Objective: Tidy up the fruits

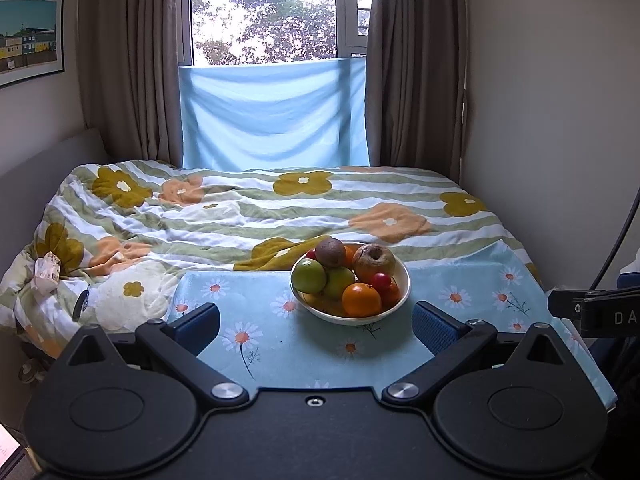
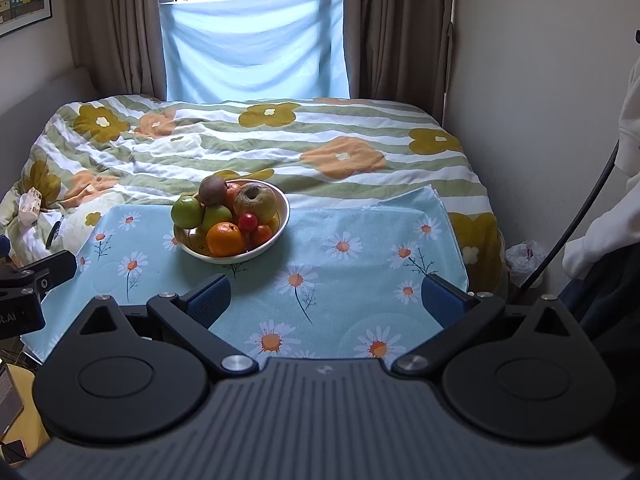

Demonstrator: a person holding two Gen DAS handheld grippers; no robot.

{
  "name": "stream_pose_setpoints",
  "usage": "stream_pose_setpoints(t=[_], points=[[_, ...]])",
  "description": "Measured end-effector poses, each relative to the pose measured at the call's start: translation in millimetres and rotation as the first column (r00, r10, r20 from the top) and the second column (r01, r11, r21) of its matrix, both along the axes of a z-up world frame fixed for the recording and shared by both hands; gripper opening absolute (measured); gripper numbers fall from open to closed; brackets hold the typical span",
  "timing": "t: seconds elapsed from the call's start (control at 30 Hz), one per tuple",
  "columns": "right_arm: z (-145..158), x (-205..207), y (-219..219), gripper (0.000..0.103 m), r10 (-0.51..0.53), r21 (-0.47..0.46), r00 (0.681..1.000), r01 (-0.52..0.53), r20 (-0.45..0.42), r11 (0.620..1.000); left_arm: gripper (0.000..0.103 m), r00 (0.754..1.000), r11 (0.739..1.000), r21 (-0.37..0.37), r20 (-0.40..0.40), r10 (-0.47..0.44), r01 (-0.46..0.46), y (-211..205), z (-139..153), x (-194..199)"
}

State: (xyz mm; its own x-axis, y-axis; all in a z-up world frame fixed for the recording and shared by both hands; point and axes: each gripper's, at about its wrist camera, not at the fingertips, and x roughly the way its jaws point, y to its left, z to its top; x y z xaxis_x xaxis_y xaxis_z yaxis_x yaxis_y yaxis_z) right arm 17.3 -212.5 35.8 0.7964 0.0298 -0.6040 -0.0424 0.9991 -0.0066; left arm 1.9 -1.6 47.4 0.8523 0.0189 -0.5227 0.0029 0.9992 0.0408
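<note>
- A white bowl [image 1: 402,280] heaped with fruit is sitting on a daisy-print blue cloth [image 1: 256,320] spread over the foot of a bed, with a striped floral quilt [image 1: 224,208] lying behind it.
- The left gripper [image 1: 316,324] is hovering just short of the bowl, its blue-padded jaws standing wide apart and holding nothing.
- The right gripper [image 2: 326,300] is waiting over bare cloth, to the right of the bowl and nearer the camera, its jaws likewise spread wide and empty.
- A brown kiwi [image 1: 330,252] is perching at the very top of the pile; it is probably light and a little soft, so a gentle squeeze across its middle looks wisest.
- A wrinkled brownish apple [image 1: 374,261] is resting against the far right rim; its skin is looking tired, suggesting it may bruise or give under firm pressure.
- Two green apples [image 1: 309,276] are crowding the left side; they are likely the heaviest and firmest pieces, with smooth skin that could slip between the pads.
- An orange [image 1: 361,300] is sitting at the front, its pebbled peel promising a surer grip across its widest part.
- A small red fruit [image 1: 381,281] is nestling between the orange and the wrinkled apple; being small and glossy, it may roll away if nudged.
- Lifting the top pieces first appears safest, since the heap is loosely stacked.
</note>
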Motion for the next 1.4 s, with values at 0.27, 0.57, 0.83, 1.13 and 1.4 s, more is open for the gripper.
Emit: stream_pose_setpoints(t=[0.27,0.57,0.83,1.13,1.4], points=[[-3.1,1.6,0.6,0.103,-0.002,-0.002,1.000,0.002,-0.002,1.000,0.103,1.000,1.000,-0.006,-0.003,-0.007,0.007,0.1,0.9,1.5],[-3.6,4.1,0.3,0.103,-0.004,0.001,1.000,0.004,-0.010,1.000,0.103,1.000,1.000,-0.014,-0.014,-0.008,0.008,0.0,0.0,1.5],[-3.3,2.7,1.5,0.103,-0.002,0.001,1.000,0.002,-0.012,1.000,0.103,1.000,1.000,-0.016,-0.016,-0.009,0.009,0.7,-0.2,3.9],[-2.7,3.8,1.4,0.103,-0.005,0.004,1.000,0.005,-0.010,1.000,0.103,1.000,1.000,0.025,0.030,0.008,-0.009,-3.6,2.3,-0.9],[-2.6,4.0,1.1,0.103,-0.006,0.005,1.000,0.006,-0.010,1.000,0.103,1.000,1.000,0.020,0.026,-0.005,0.004,-5.5,1.5,-0.2]])
